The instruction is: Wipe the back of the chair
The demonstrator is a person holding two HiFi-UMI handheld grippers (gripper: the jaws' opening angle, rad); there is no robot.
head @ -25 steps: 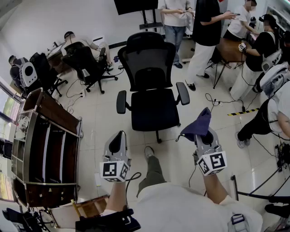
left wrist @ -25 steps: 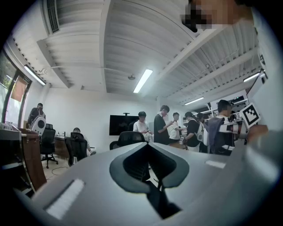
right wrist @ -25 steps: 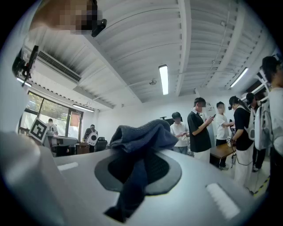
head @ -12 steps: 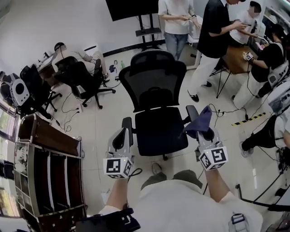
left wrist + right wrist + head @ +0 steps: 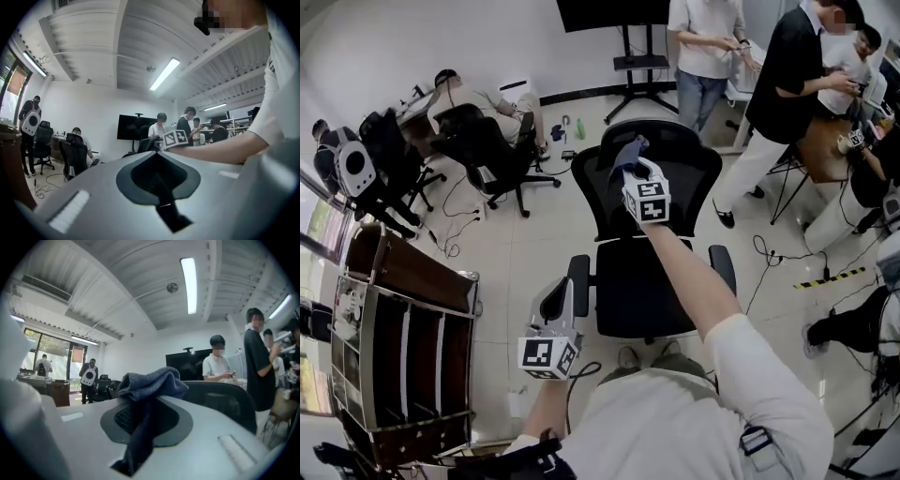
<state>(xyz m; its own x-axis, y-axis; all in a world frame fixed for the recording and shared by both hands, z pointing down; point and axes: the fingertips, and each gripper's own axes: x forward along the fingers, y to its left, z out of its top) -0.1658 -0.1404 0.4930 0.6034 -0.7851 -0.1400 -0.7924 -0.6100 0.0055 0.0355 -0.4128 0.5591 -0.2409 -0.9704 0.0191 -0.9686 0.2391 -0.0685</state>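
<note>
A black mesh office chair (image 5: 680, 187) stands right in front of me, its seat (image 5: 652, 291) facing me. My right gripper (image 5: 632, 161) is raised to the upper left edge of the backrest, shut on a dark blue cloth (image 5: 623, 148). In the right gripper view the cloth (image 5: 150, 383) bunches over the jaws, with the chair back (image 5: 222, 404) just beyond; whether cloth and chair touch is unclear. My left gripper (image 5: 555, 300) hangs low beside the chair's left armrest (image 5: 578, 281). Its jaws are together with nothing between them; in its own view the left gripper (image 5: 158, 154) points towards the room.
Several people stand at the back right (image 5: 787, 94), near a small wooden table (image 5: 820, 141). A dark wooden shelf unit (image 5: 403, 328) stands on my left. More black chairs (image 5: 483, 141) and a seated person are at the back left. Cables and striped tape (image 5: 830, 277) lie on the floor.
My right gripper has risen with the cloth from beside the right armrest up to the top of the backrest. I have come closer to the chair. The left gripper stayed low.
</note>
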